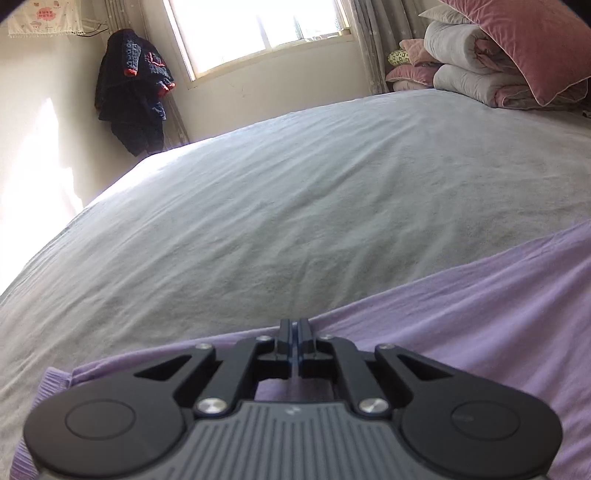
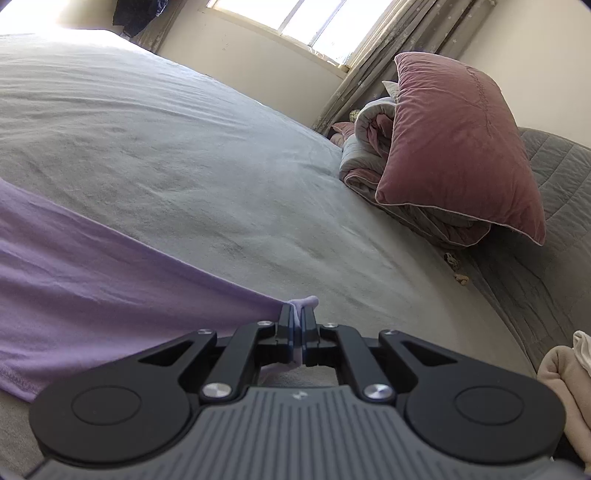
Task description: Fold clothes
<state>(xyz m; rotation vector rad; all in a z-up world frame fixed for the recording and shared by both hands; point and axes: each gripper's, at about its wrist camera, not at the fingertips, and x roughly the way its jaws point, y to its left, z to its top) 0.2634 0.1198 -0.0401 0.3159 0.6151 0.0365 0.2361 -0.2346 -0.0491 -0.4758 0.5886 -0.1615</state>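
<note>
Sunlit bedroom, grey bed [image 1: 295, 206] filling the view, pink pillow [image 2: 458, 147] stacked on a rolled quilt [image 2: 369, 155] at the head. Lilac garment [image 1: 461, 317] lies spread on the near side. Left claw [image 1: 295, 326] is pinched tight on its edge, right claw [image 2: 296, 314] clamped on a corner tuft. Looks like both grips are set; next, lift together and carry the edge across evenly.

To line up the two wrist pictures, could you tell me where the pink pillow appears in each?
Left wrist: pink pillow in the top right corner, atop the folded quilts.
Right wrist: pink pillow right of centre, leaning on the quilts.
Shared landmark: the window, top centre in both.
</note>
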